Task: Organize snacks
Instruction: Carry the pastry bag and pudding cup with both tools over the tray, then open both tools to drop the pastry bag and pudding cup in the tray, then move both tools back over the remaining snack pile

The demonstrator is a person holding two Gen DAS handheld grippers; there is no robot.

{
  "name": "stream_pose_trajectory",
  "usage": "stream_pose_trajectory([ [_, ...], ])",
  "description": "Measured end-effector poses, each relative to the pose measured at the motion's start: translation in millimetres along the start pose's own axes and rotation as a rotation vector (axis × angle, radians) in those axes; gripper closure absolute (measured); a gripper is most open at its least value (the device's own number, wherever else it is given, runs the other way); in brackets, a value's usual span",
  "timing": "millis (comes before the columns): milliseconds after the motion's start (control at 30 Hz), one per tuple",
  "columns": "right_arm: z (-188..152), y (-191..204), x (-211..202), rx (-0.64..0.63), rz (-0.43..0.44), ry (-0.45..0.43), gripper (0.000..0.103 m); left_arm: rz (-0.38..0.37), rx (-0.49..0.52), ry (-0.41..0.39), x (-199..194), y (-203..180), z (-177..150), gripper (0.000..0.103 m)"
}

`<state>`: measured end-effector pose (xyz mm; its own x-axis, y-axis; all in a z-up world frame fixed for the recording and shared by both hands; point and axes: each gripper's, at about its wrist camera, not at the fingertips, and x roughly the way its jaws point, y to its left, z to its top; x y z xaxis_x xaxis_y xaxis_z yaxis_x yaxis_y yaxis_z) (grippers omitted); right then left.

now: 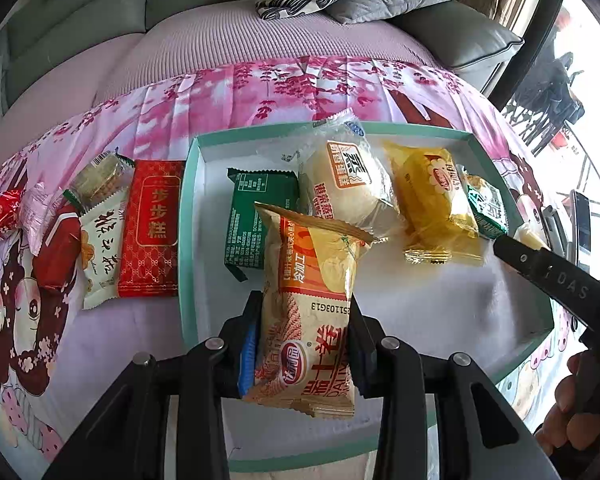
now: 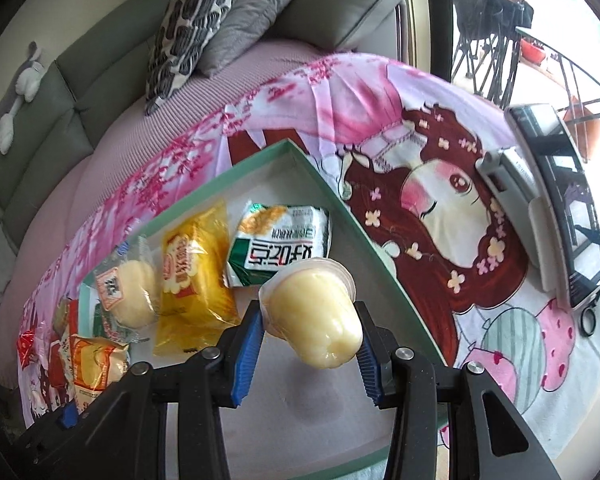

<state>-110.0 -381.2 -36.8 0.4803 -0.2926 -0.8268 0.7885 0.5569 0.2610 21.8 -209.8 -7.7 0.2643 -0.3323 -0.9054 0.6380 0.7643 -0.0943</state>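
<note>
**Both grippers loaded over the sorting tray**

The cartoon-print cloth [image 1: 100, 344] covers the surface in front of the sofa [image 2: 60, 92] and serves as the working area. Whether a desk lies under it cannot be told.

The green-rimmed tray [image 1: 188, 216] sits on the cloth and appears to be the collection point: a dark green packet [image 1: 256, 216], a white bun [image 1: 348, 184], a yellow cake packet [image 1: 436, 204] and a green-and-white packet [image 2: 280, 240] already lie inside, side by side along its far half. The near half is bare, which is judged to be where the next items go.

The left hand-held gripper [image 1: 304, 344] is clenched on an orange roll packet [image 1: 312, 280], gripped at its lower end so the rest stands out above the tray floor. The right hand-held gripper [image 2: 310, 340] is clamped on a pale yellow jelly cup [image 2: 316, 316], pinched across its body, sealed rim pointing toward the tray.

Unsorted snacks remain outside the tray's left wall: a red box [image 1: 150, 236], a white packet [image 1: 102, 256] and smaller red wrappers.

View differences: only the left camera shows that outside row clearly, along with the right gripper's finger and the person's hand [image 1: 576, 412]. Only the right camera shows the jelly cup in full, a phone [image 2: 564, 204] on a stand at the cloth's right, and a stuffed toy [image 2: 16, 96] on the sofa.
</note>
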Motion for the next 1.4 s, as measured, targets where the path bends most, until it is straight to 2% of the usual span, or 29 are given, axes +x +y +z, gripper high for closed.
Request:
stream_pose_trajectory([
  [467, -3, 7, 9, -0.022, 0.007, 0.031, 0.057, 0.040, 0.020, 0.037, 0, -1, -3, 0.064],
  [700, -2, 11, 7, -0.038, 0.013, 0.021, 0.057, 0.034, 0.008, 0.035, 2, 1, -3, 0.064],
  [800, -3, 12, 6, -0.043, 0.015, 0.019, 0.056, 0.030, -0.003, 0.023, 0, 1, -1, 0.055],
  [867, -2, 13, 3, -0.044, 0.015, 0.008, 0.056, 0.027, -0.010, 0.011, -3, 2, 0, 0.041],
  [1200, 1, 15, -5, -0.055, 0.013, -0.025, 0.056, 0.015, -0.037, -0.048, -17, 13, 3, 0.038],
  [1300, 0, 15, -5, -0.062, 0.011, -0.027, 0.052, 0.022, -0.067, -0.066, -20, 20, 5, 0.034],
  [1333, 0, 15, -5, -0.064, 0.010, -0.026, 0.049, 0.025, -0.079, -0.070, -20, 23, 6, 0.028],
  [1400, -1, 16, -4, -0.068, 0.012, -0.025, 0.044, 0.037, -0.100, -0.074, -20, 28, 6, 0.027],
])
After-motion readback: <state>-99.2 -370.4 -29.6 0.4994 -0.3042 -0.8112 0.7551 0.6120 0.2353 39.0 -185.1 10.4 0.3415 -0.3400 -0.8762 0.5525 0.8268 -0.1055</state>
